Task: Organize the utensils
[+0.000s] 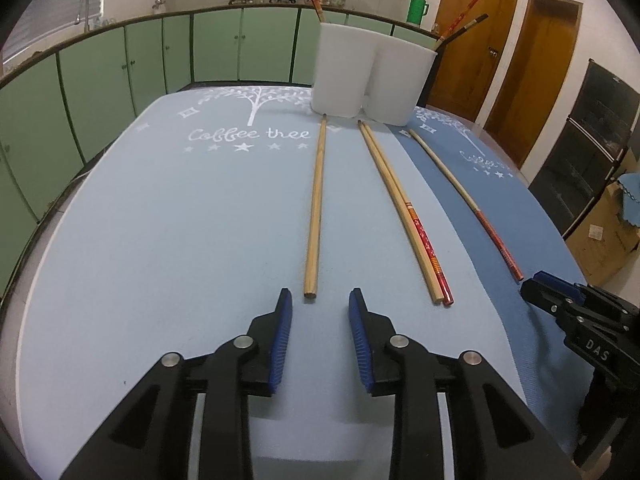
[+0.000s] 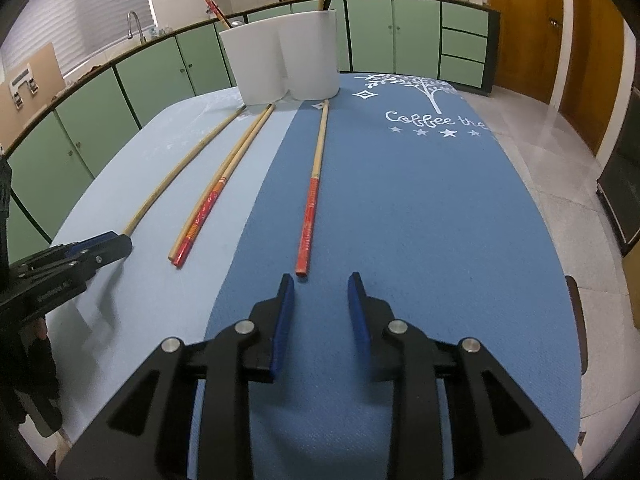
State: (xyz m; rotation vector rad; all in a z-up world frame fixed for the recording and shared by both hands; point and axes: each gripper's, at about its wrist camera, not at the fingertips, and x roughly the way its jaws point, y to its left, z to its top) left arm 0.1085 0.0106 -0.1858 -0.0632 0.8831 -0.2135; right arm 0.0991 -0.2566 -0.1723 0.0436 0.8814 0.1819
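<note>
Several chopsticks lie lengthwise on the table mats. In the left wrist view a plain wooden chopstick point(image 1: 315, 208) ends just ahead of my open, empty left gripper point(image 1: 320, 300). A pair, one plain and one red-ended point(image 1: 404, 216), lies to its right, and a red-ended chopstick point(image 1: 468, 204) lies further right. In the right wrist view that red-ended chopstick point(image 2: 313, 192) ends just ahead of my open, empty right gripper point(image 2: 321, 284). A white two-part holder point(image 1: 372, 76) point(image 2: 280, 60) stands at the far end with chopsticks in it.
A light blue mat point(image 1: 180, 220) and a dark blue mat point(image 2: 400, 200) cover the table. Green cabinets point(image 1: 120, 72) run behind. Wooden doors point(image 1: 500, 60) and a cardboard box point(image 1: 604, 236) stand to the right. Each gripper shows in the other's view point(image 1: 536, 284) point(image 2: 116, 244).
</note>
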